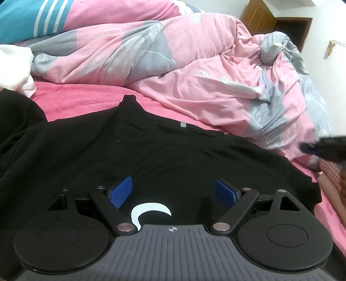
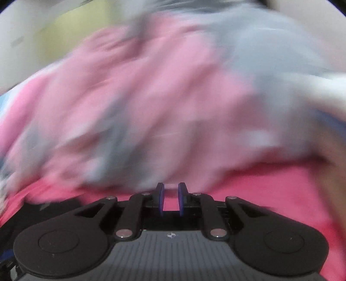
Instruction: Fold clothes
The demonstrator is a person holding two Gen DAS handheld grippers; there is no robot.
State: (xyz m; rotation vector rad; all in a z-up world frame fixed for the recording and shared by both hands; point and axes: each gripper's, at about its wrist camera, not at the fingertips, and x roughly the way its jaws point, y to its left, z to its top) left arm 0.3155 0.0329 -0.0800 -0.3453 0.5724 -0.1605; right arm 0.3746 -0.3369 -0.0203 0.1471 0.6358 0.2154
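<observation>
1. Ahead of us, beyond the left gripper, a rumpled pink and grey floral duvet [image 1: 194,71] lies heaped across the bed.
2. Under it we see a bright pink bed sheet [image 1: 82,97].
3. Far ahead to the left lies a teal cloth with white stripes [image 1: 28,19].
4. Far ahead to the right stands a brown wooden door [image 1: 266,19].

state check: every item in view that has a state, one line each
black T-shirt: spread flat on the pink sheet, not folded
quilt: bunched up behind the shirt
left gripper: fingers wide open above the shirt, nothing held
right gripper: fingers slightly apart, nothing between them; view blurred
</observation>
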